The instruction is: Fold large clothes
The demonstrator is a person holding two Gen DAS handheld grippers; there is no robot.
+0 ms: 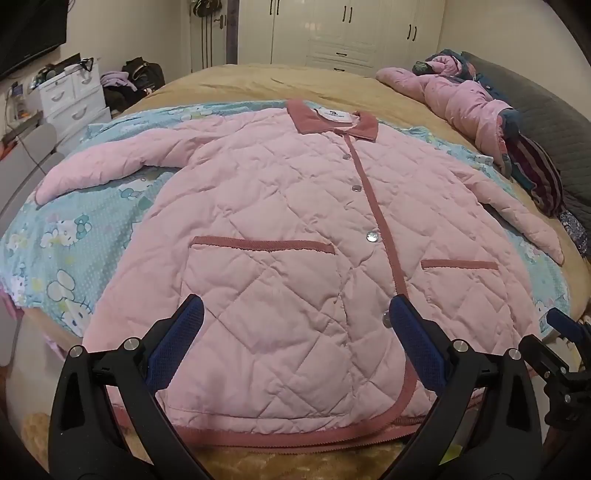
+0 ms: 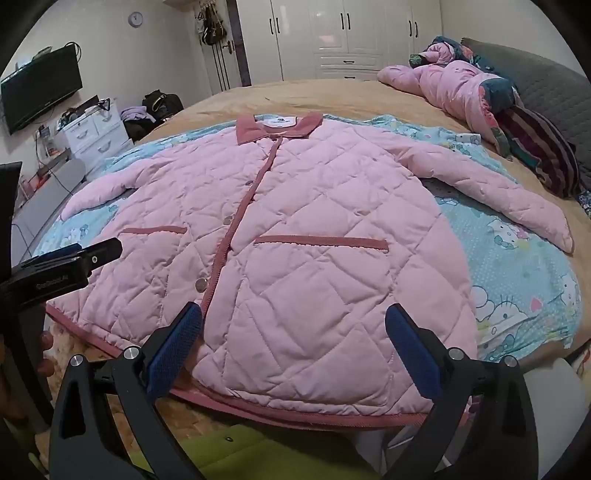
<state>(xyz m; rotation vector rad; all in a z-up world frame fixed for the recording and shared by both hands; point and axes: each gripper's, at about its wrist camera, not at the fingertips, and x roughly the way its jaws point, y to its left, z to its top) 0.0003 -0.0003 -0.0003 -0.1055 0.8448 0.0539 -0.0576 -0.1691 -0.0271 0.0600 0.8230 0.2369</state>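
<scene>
A large pink quilted jacket [image 1: 280, 236] lies flat and buttoned, front up, on a blue cartoon-print sheet [image 1: 85, 236], with both sleeves spread out and the collar at the far side. It also shows in the right wrist view [image 2: 314, 236]. My left gripper [image 1: 293, 314] is open and empty, hovering above the jacket's lower left panel near the hem. My right gripper [image 2: 293, 321] is open and empty above the lower right panel near the hem. The right gripper's side shows at the right edge of the left wrist view [image 1: 561, 347].
The sheet lies on a bed with a tan blanket [image 1: 295, 81]. A heap of pink and dark clothes [image 1: 480, 110] lies at the far right by a grey headboard [image 1: 554, 118]. White drawers [image 1: 74, 99] and bags stand left; wardrobes [image 1: 351, 29] stand behind.
</scene>
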